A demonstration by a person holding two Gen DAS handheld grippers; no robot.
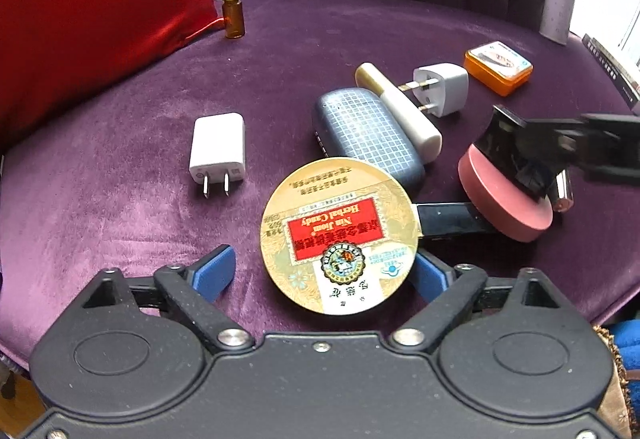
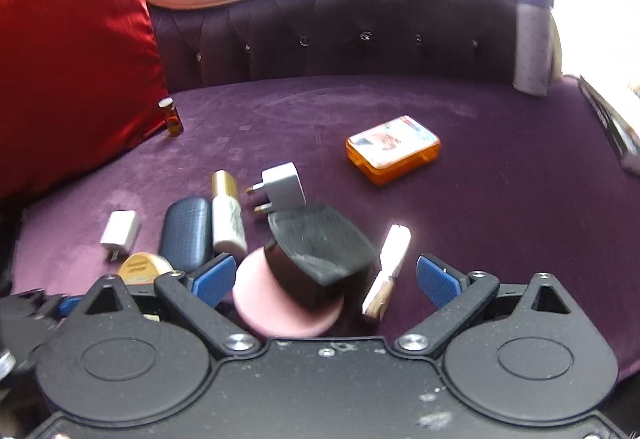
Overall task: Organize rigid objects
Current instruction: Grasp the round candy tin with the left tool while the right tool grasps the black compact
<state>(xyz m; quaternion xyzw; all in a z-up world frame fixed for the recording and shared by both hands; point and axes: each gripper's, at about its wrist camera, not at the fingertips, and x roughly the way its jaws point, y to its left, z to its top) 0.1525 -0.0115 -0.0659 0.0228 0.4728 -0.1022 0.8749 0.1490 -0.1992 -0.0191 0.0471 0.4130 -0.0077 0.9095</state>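
My left gripper point(image 1: 324, 271) is released, its blue pads wide apart, and the round herbal candy tin point(image 1: 339, 235) lies flat between them, nearer the right-hand pad. I cannot tell whether that pad touches the rim; the other pad is clear of it. My right gripper point(image 2: 326, 275) is also spread open over the pink puck with a black block on top point(image 2: 304, 275), which sits tilted close to its left-hand pad, with a small brush point(image 2: 386, 271) lying in the same gap on the right.

Beyond the tin on the purple velvet seat point(image 1: 120, 143), the blue glasses case point(image 1: 370, 133) and the white tube point(image 1: 400, 111) lie side by side, long axes parallel. The grey travel adapter point(image 1: 438, 87) sits just past them, the white charger point(image 1: 218, 151) apart to the left, the orange box point(image 1: 498, 67) and amber vial point(image 1: 233, 15) further off.

The tin is my left hand's job, I judge: it lies straight ahead, and being round needs no wrist turn.
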